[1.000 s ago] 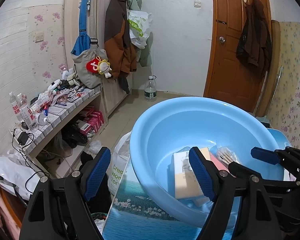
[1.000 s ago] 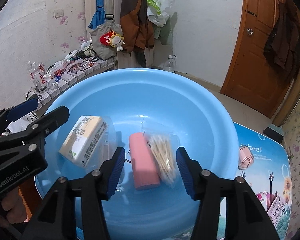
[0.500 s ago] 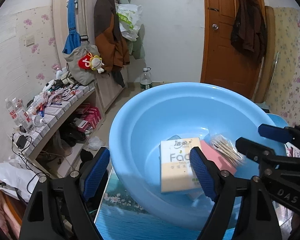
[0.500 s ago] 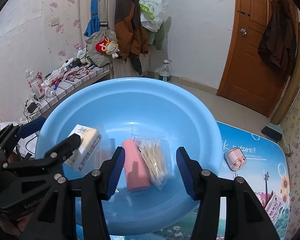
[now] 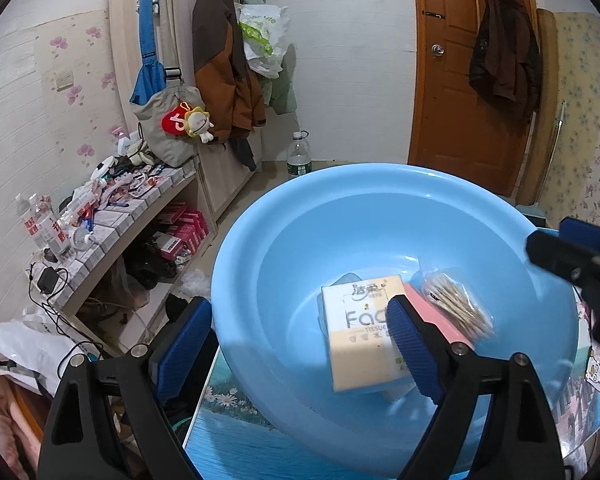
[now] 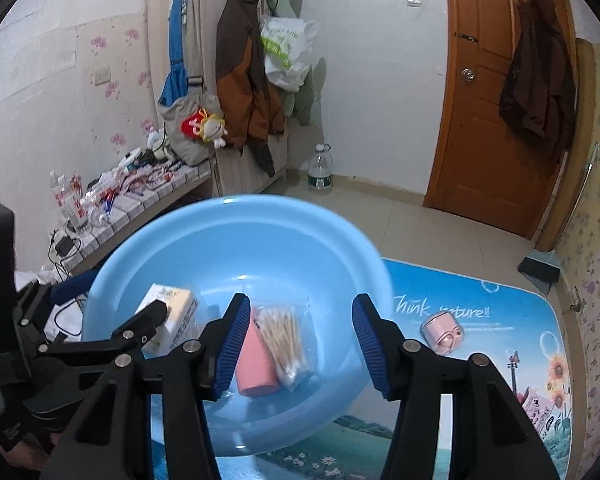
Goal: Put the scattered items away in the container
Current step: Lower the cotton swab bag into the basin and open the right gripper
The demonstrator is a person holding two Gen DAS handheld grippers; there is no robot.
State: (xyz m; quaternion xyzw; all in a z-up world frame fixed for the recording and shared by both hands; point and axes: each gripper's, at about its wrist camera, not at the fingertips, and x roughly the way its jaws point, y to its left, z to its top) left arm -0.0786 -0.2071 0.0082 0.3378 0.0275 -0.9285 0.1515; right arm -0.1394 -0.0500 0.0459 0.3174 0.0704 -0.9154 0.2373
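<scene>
A light blue basin (image 5: 284, 240) (image 6: 236, 236) stands on the picture-printed table. Inside lie a tissue pack (image 5: 356, 336) (image 6: 176, 304), a pink case (image 6: 256, 368) (image 5: 432, 316) and a bag of cotton swabs (image 6: 286, 340) (image 5: 456, 304). My left gripper (image 5: 300, 356) is open and empty, its jaws either side of the basin's near-left rim. My right gripper (image 6: 300, 344) is open and empty, above the basin's near side. A small pink round item (image 6: 442, 330) lies on the table right of the basin.
The table (image 6: 500, 320) has a blue scenic print. A cluttered low shelf (image 5: 112, 216) stands to the left with bottles and cables. Coats hang on the far wall (image 5: 228, 60). A brown door (image 6: 496, 100) is at the right, a water bottle (image 6: 320, 172) on the floor.
Both grippers have drawn back and up from the basin, so more of the basin and table shows. The items in the basin have not moved.
</scene>
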